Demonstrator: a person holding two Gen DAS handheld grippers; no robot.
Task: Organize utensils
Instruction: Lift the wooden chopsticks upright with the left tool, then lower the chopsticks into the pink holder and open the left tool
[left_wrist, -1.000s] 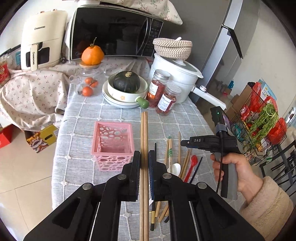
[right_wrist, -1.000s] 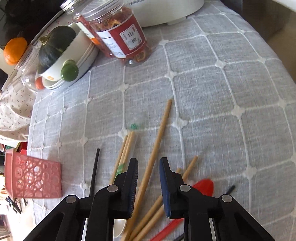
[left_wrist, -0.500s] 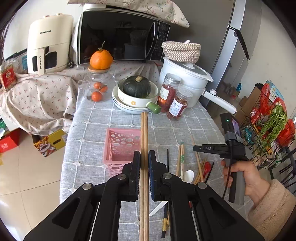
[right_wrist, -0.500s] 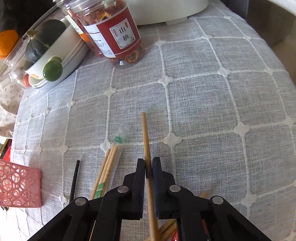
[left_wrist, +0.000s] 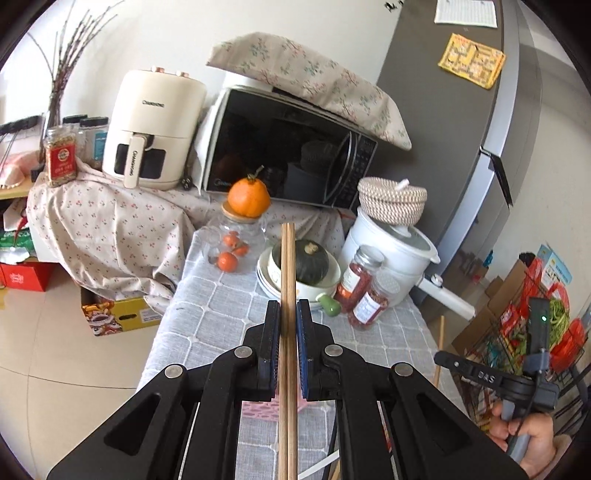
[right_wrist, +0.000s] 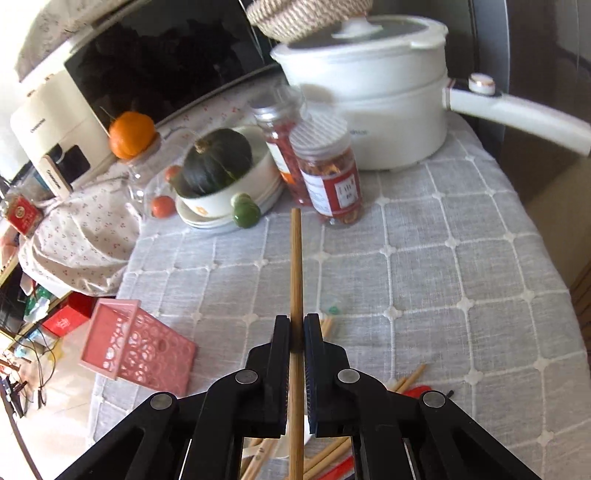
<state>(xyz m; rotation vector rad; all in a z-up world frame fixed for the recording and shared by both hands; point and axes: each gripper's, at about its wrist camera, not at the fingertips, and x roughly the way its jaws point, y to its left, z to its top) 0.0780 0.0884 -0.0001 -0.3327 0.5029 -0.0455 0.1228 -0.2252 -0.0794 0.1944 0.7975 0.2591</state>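
Left gripper (left_wrist: 288, 325) clamped on chopstick pair (left_wrist: 287, 266), raised clear of table; right gripper (right_wrist: 296, 332) clamped on single chopstick (right_wrist: 296, 266), lifted off pile; likely for transfer to pink basket (right_wrist: 136, 347).

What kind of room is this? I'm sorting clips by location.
Most likely a home kitchen or dining corner: a microwave and air fryer stand behind a cloth-covered table, with a fridge alongside.

A wooden chopstick pair (left_wrist: 287, 280) and, seemingly, a single chopstick (right_wrist: 296, 266) are raised above the pink basket (right_wrist: 136, 350).
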